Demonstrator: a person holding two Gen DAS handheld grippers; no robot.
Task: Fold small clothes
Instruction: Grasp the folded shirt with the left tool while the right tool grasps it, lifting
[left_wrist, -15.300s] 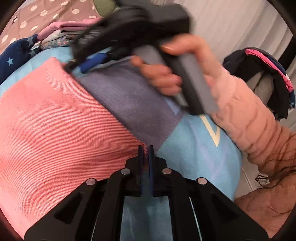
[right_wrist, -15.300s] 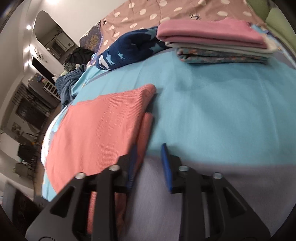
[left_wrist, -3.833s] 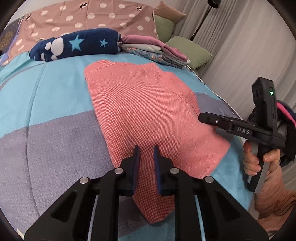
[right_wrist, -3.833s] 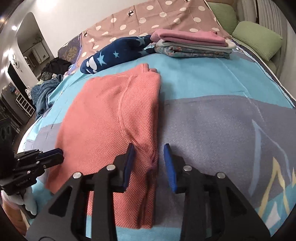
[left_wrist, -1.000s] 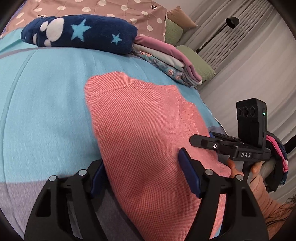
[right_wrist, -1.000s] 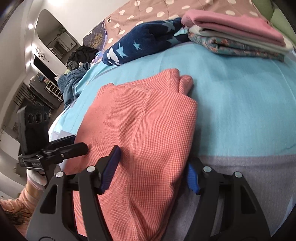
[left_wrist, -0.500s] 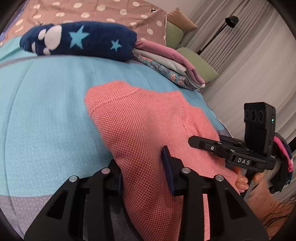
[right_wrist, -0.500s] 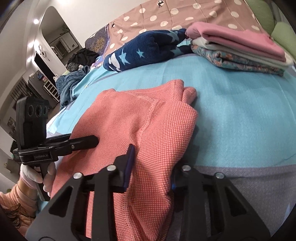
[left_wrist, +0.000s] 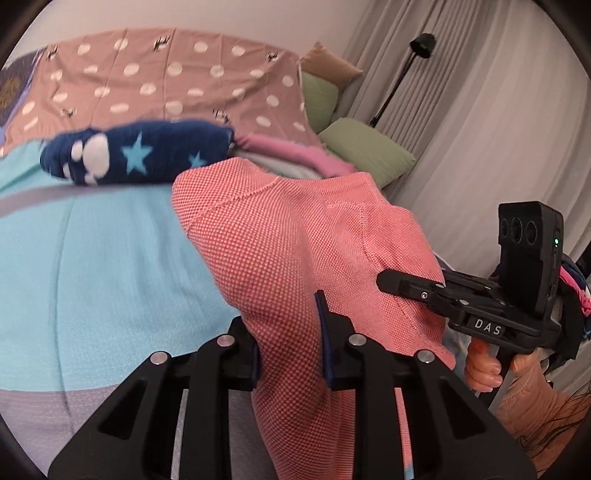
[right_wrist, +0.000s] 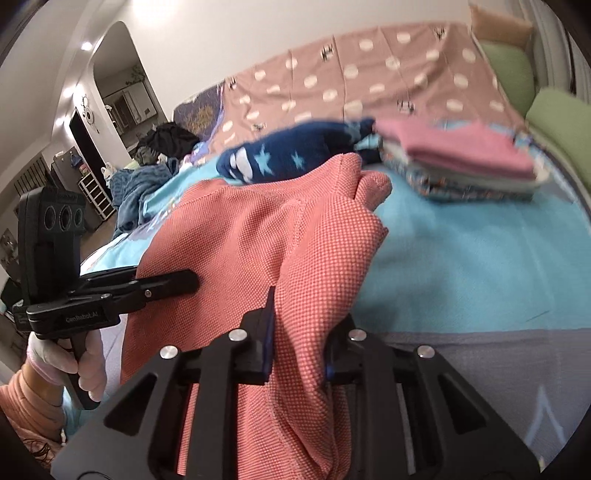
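Observation:
A coral-pink knit garment (left_wrist: 295, 258) is lifted off the bed, bunched between both grippers. My left gripper (left_wrist: 290, 332) is shut on its left edge. My right gripper (right_wrist: 299, 332) is shut on its right edge, and the cloth (right_wrist: 266, 251) rises in front of it. Each gripper shows in the other's view: the right one (left_wrist: 461, 302) at the right, the left one (right_wrist: 110, 291) at the left. The lower part of the garment hangs out of sight below the fingers.
A navy star-print bundle (left_wrist: 140, 155) and a stack of folded clothes (right_wrist: 461, 162) lie at the back of the blue and grey bed cover (left_wrist: 92, 258). Green pillows (left_wrist: 365, 155), curtains and a floor lamp stand to the right.
Both grippers have closed on the coral garment's sides and lifted it off the bed. Its far end has risen toward the folded stack.

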